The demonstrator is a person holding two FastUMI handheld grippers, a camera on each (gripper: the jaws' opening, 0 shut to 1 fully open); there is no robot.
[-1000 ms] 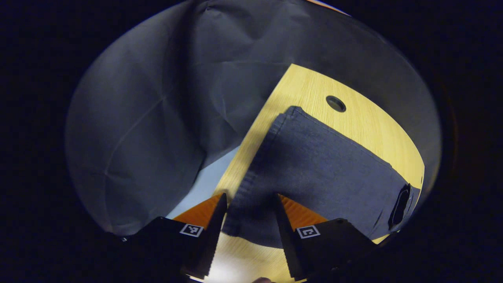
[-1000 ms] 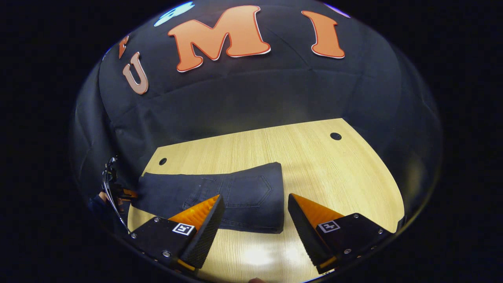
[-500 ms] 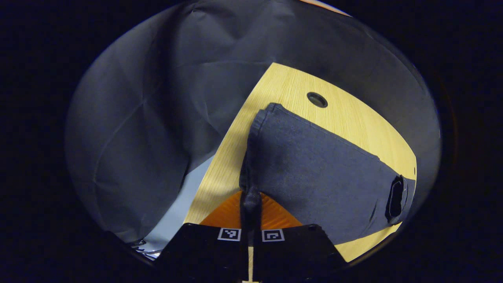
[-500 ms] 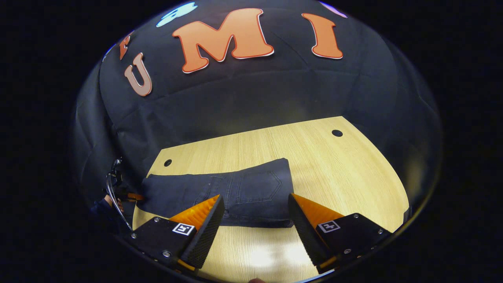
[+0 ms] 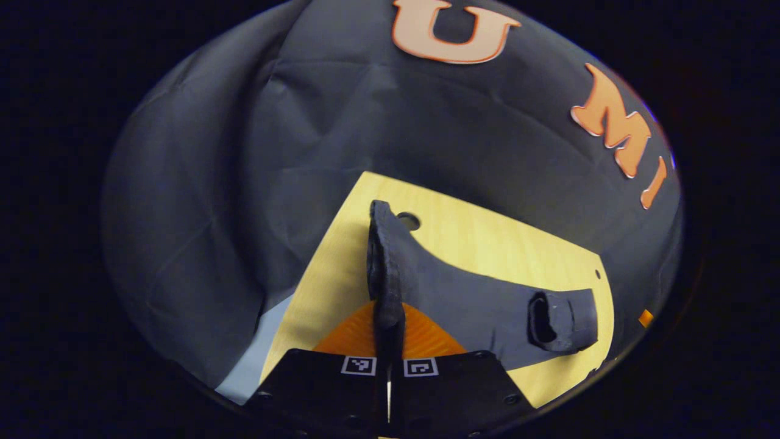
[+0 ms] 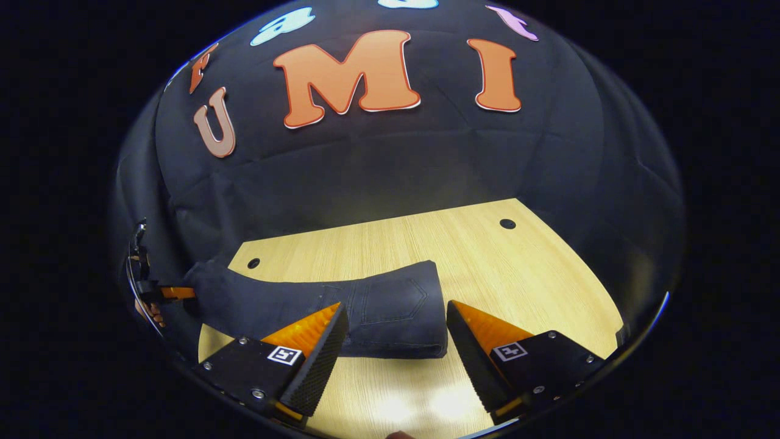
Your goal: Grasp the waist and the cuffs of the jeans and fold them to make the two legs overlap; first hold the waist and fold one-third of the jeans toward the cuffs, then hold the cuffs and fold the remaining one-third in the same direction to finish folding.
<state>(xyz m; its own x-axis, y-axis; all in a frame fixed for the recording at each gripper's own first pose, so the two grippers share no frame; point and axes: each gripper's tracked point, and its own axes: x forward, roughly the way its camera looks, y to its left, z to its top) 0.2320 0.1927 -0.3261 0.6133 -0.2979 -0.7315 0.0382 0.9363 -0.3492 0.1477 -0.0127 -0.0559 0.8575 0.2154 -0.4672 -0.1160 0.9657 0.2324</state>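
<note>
The dark blue jeans (image 6: 378, 305) lie lengthwise on the wooden table (image 6: 487, 262), the waist end folded over with a back pocket facing up. My left gripper (image 5: 388, 317) is shut on the cuff edge, which stands up off the table in a vertical ridge. From there the legs (image 5: 463, 299) run right to the folded end (image 5: 560, 320). In the right gripper view, the left gripper (image 6: 159, 293) holds the raised cuff end at the far left. My right gripper (image 6: 396, 306) hovers open just in front of the folded end, its fingers apart and touching nothing.
The table has a round cable hole near each back corner (image 6: 507, 224) (image 6: 253, 263); one hole (image 5: 408, 221) sits just behind the raised cuffs. Black cloth walls close in behind and to the sides. A pale floor strip (image 5: 250, 360) shows past the table's left edge.
The left gripper went from open around the cuff edge to shut on it, then lifted the cuffs off the table. The right gripper stayed open and barely moved.
</note>
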